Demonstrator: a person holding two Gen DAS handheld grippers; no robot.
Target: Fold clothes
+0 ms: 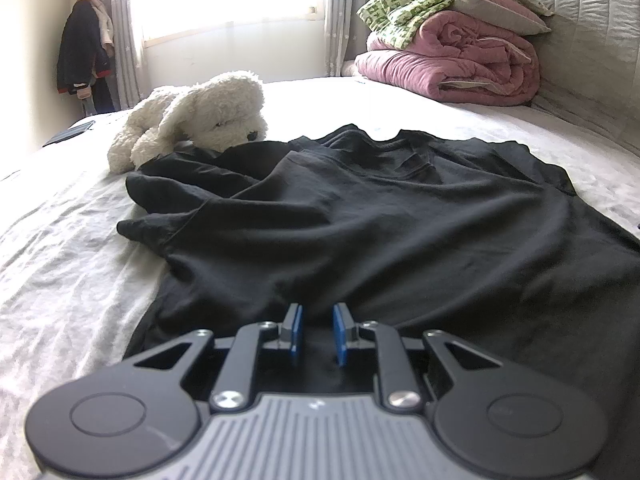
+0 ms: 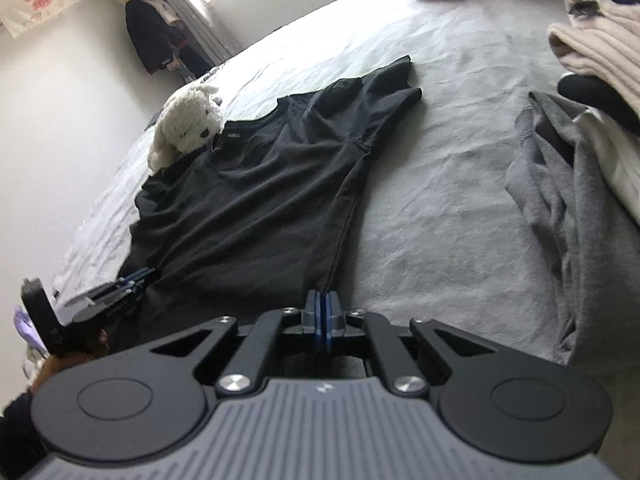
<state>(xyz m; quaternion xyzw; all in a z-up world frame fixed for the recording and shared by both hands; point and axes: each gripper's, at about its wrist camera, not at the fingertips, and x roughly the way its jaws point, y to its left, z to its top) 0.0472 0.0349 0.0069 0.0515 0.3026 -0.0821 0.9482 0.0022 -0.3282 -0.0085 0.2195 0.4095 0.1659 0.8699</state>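
Note:
A black T-shirt (image 1: 360, 208) lies spread on the bed, neck end far from me, rumpled at its left sleeve. My left gripper (image 1: 318, 320) is at the near hem. Its blue pads stand a little apart with a bunch of black cloth pinched between them, and creases run toward them. The right wrist view shows the same T-shirt (image 2: 260, 184), with the left gripper (image 2: 136, 276) at its lower left corner. My right gripper (image 2: 322, 308) is at the lower right corner, its pads pressed together on the hem where the side seam ends.
A white plush dog (image 1: 192, 116) lies against the shirt's far left shoulder. Folded pink and green quilts (image 1: 452, 68) are piled at the bed's head. A grey garment (image 2: 560, 208) and a stack of clothes (image 2: 592, 52) lie to the right. White bed sheet (image 2: 440, 160) lies between.

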